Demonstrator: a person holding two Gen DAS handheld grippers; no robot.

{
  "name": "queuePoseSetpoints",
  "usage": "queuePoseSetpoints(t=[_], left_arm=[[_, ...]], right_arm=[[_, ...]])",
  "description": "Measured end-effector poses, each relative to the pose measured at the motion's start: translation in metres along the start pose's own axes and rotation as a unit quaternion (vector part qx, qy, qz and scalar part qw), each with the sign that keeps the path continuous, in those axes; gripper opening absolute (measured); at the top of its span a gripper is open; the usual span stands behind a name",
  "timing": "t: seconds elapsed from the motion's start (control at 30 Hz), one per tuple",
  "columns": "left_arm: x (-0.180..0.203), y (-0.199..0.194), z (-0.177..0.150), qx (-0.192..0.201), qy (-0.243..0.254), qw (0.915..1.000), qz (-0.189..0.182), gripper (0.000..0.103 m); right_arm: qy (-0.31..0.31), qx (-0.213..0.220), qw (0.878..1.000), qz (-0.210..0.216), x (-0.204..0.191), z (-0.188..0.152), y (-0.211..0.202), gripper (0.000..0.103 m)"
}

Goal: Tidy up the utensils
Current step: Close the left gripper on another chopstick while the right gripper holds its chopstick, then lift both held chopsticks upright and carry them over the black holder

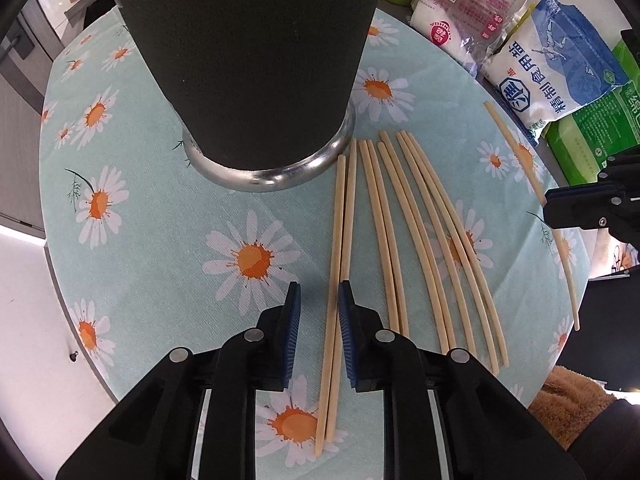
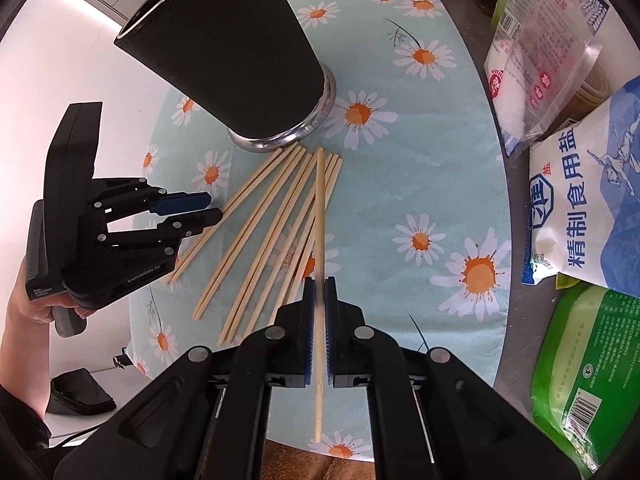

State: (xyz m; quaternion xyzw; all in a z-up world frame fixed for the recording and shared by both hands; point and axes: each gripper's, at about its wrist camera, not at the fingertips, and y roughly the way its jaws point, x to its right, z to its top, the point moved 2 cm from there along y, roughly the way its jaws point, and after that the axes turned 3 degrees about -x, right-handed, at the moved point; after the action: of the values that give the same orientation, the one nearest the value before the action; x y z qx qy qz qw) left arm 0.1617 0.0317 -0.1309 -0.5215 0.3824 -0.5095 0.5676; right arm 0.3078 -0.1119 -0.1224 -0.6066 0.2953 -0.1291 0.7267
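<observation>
A tall black cup (image 1: 248, 60) with a steel foot stands on the daisy tablecloth (image 1: 140, 208). Several bamboo chopsticks (image 1: 420, 240) lie fanned out in front of it. My left gripper (image 1: 319, 292) points down over the leftmost pair of chopsticks (image 1: 340, 220). The pair lies between its blue pads (image 1: 294, 308), against the right pad, with a gap to the left one. My right gripper (image 2: 319, 284) is shut on a single chopstick (image 2: 319, 200), held lengthwise above the fan of chopsticks (image 2: 272, 232). In the right wrist view the cup (image 2: 224, 52) and the left gripper (image 2: 214, 206) are on the left.
Bags of salt (image 2: 592, 208), a clear bag of white crystals (image 2: 532, 60) and green packs (image 2: 588, 360) crowd the right side beyond the cloth. The round table edge (image 1: 52, 264) drops off at left. A person's hand (image 2: 28, 304) holds the left gripper's handle.
</observation>
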Motion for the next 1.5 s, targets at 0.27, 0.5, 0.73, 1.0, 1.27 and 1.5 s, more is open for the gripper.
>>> queuePoseSetpoints(t=[0.27, 0.5, 0.73, 1.0, 1.27, 1.5], left_arm=[[0.010, 0.004, 0.008, -0.016, 0.049, 0.9986, 0.012, 0.016], [0.003, 0.007, 0.017, -0.028, 0.052, 0.9982, -0.001, 0.012], [0.011, 0.013, 0.017, -0.036, 0.071, 0.9967, 0.020, 0.009], [0.019, 0.016, 0.018, -0.032, 0.064, 0.9967, 0.037, 0.004], [0.020, 0.002, -0.012, -0.003, 0.036, 0.9992, 0.019, 0.004], [0.020, -0.033, -0.044, 0.065, -0.013, 0.9977, -0.014, 0.004]], right_arm=[[0.001, 0.000, 1.000, -0.002, 0.001, 0.001, 0.003, 0.006], [-0.002, 0.000, 1.000, 0.003, 0.002, 0.001, 0.003, 0.006], [-0.007, -0.002, 1.000, 0.002, 0.002, 0.002, 0.005, 0.006], [-0.015, 0.002, 1.000, 0.006, -0.002, 0.004, 0.005, 0.006], [-0.023, 0.013, 1.000, 0.016, -0.006, 0.002, -0.005, 0.006], [-0.041, 0.030, 0.997, 0.051, -0.014, 0.002, -0.014, 0.006]])
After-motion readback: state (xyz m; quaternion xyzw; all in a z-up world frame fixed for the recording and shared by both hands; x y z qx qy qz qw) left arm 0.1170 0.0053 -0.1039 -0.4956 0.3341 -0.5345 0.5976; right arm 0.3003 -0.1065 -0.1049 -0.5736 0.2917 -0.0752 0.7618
